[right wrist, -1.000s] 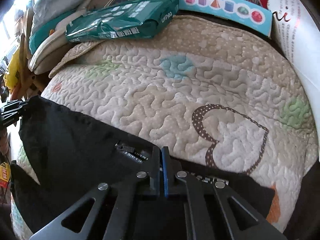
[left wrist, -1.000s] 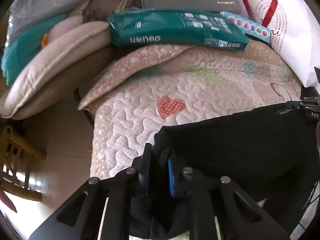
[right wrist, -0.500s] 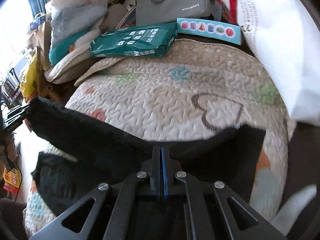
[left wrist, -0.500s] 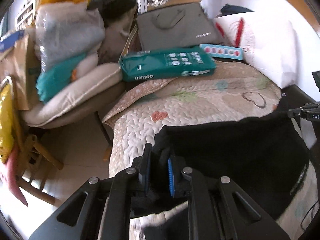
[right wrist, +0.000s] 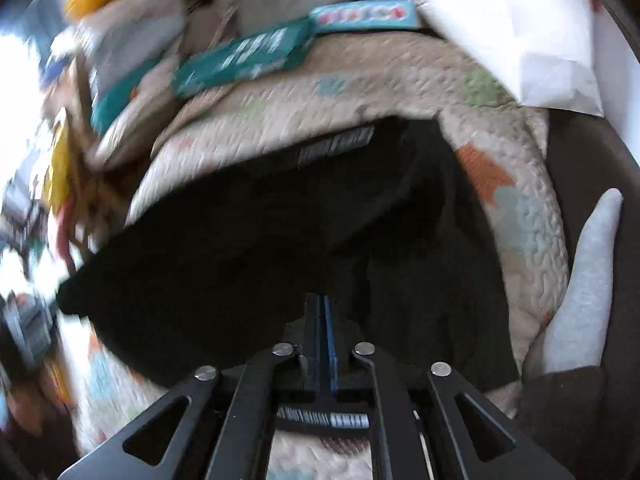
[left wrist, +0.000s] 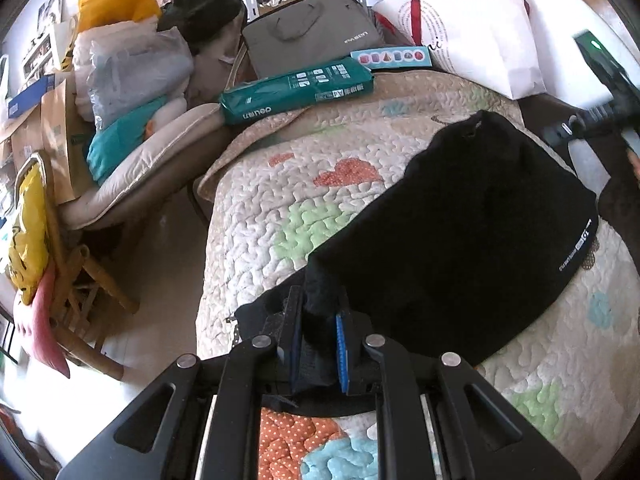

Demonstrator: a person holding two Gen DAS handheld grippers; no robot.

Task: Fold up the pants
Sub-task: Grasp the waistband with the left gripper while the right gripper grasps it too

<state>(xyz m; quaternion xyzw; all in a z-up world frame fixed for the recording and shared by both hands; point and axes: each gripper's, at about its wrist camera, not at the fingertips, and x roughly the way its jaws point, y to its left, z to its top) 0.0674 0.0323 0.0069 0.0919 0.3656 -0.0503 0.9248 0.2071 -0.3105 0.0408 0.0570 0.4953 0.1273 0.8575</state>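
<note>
Quilting in cream, dotted with orange hearts and green and blue patches, covers the raised surface; this quilt (left wrist: 280, 200) hangs over its near left corner above a pale tiled floor (left wrist: 160, 248). The black pants (left wrist: 460, 232) lie across the quilt's right half as a broad dark slab, one corner reaching toward the far edge and a line of small white print along the right hem.

The left tongs (left wrist: 318, 320) pinch a bunched corner of the pants between their blue pads, just above the quilt. The right tongs (right wrist: 323, 320) have just been opening; their pads stand slightly parted over the dark cloth with nothing visible between them, though that view is smeared. In the left wrist view they appear as a blur at the far right, apart from the pants.

At the far edge of the quilt rests a green packet (left wrist: 296, 90), with a light-blue box (left wrist: 392, 57) beside it, a grey bag (left wrist: 312, 44) behind and a white paper bag (left wrist: 472, 28) to the right. Left of the surface, a beige cushion (left wrist: 152, 152) carries stacked bundles, and a yellow bag (left wrist: 30, 232) hangs by wooden chair legs (left wrist: 92, 288).
</note>
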